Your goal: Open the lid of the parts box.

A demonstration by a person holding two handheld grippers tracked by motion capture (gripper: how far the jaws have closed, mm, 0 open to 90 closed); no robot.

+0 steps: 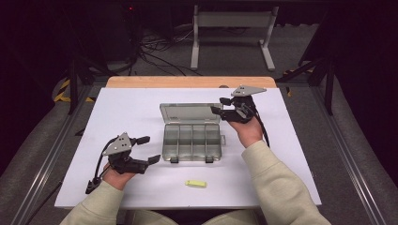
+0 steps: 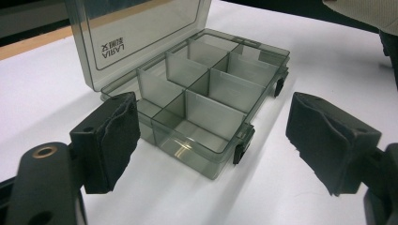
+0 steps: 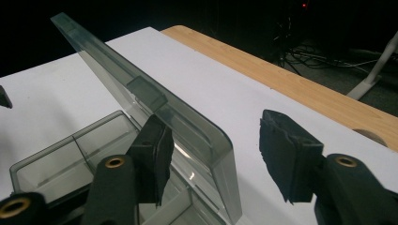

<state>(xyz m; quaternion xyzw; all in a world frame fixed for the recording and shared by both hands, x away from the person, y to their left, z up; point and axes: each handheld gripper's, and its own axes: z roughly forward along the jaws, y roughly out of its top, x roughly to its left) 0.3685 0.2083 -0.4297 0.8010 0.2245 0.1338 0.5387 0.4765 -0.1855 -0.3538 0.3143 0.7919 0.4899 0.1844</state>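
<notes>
Box (image 1: 192, 140) lid (image 3: 155, 105) up between the spread right gripper (image 3: 213, 154) jaws, left gripper (image 2: 213, 140) spread empty before it; compartments unfilled.

One bit of writing can be read: raised letters moulded into the clear lid (image 2: 136, 37) of the compartment box (image 2: 206, 108), seen mirrored from inside, apparently "AIRAJ", with two small characters at its three o'clock side too small to read.
</notes>
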